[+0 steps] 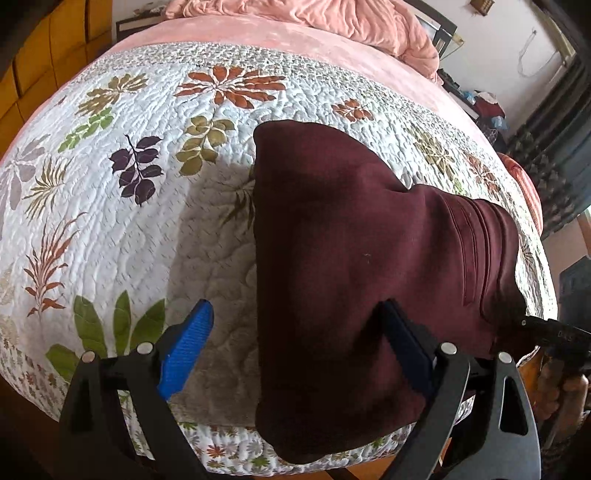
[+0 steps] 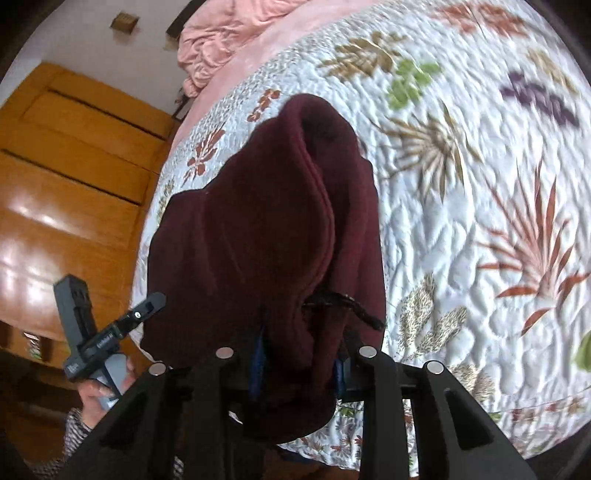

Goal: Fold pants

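Dark maroon pants (image 1: 351, 236) lie folded on a floral quilt, reaching the near edge of the bed. My left gripper (image 1: 295, 332) is open; its blue left finger (image 1: 186, 347) is over bare quilt and its right finger (image 1: 406, 347) rests on the pants. In the right wrist view the pants (image 2: 266, 229) are bunched and lifted, with a black drawstring (image 2: 347, 302) hanging out. My right gripper (image 2: 299, 365) is shut on the waistband end of the pants; cloth hides most of its blue pads. The left gripper's handle (image 2: 96, 339) shows at the lower left there.
The white quilt with leaf prints (image 1: 147, 206) covers the bed, with a pink sheet and rumpled pink blanket (image 1: 332, 18) beyond. A wooden wardrobe (image 2: 66, 177) stands beside the bed. Clutter and dark curtains (image 1: 546, 162) are at the far right.
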Available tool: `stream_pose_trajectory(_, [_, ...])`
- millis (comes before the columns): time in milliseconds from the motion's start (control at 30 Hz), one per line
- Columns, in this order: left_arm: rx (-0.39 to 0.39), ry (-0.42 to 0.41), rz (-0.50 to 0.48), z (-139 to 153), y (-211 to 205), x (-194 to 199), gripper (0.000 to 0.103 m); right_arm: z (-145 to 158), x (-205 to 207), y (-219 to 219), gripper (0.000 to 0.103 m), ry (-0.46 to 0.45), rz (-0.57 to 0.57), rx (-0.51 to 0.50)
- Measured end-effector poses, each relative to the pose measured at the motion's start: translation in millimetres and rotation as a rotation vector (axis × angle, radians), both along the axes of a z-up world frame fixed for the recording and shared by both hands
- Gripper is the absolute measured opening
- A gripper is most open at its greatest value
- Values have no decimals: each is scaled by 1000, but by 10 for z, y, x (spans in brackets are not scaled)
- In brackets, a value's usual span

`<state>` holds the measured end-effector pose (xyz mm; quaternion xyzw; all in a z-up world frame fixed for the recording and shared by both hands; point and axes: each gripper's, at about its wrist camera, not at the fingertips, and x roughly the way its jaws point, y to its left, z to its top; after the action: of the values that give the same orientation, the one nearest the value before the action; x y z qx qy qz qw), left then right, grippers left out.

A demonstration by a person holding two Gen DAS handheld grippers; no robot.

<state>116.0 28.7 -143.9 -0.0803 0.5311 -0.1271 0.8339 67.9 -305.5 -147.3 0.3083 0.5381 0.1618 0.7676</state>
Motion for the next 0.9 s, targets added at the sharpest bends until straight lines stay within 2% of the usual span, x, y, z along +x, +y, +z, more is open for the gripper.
stream_pose_trajectory(200, [-3,-2,18,9,45,9,91,83,-21,77,29,-42,43,40])
stream_pose_trajectory(267, [-16,-4,38,24,92,18,91,98,-10,173,29,-58,72,17])
stream_pose_trajectory(333, [-20,5,44,17,111,28,91,94,-7,269,29,-37,96,-54])
stream_pose_trajectory(400, [-3,6,35,5,100,24,91,82,2,250,30,-21,86,-49])
stream_pose_trajectory(500, [5,6,26,-19,84,13,91,133,-11,224,45,-8,109,-74])
stream_pose_trajectory(600, [6,5,21,-42,69,16,91,404,-30,113,61,-63,98,-163])
stream_pose_trajectory(767, [15,3,11,-34,39,30,91,705,241,-41,62,-133,70,-160])
stream_pose_trajectory(833, [22,1,7,-18,30,31,91,728,461,-18,62,-140,77,-165])
stream_pose_trajectory(900, [28,1,6,-12,21,29,91,690,633,10,62,-133,78,-127])
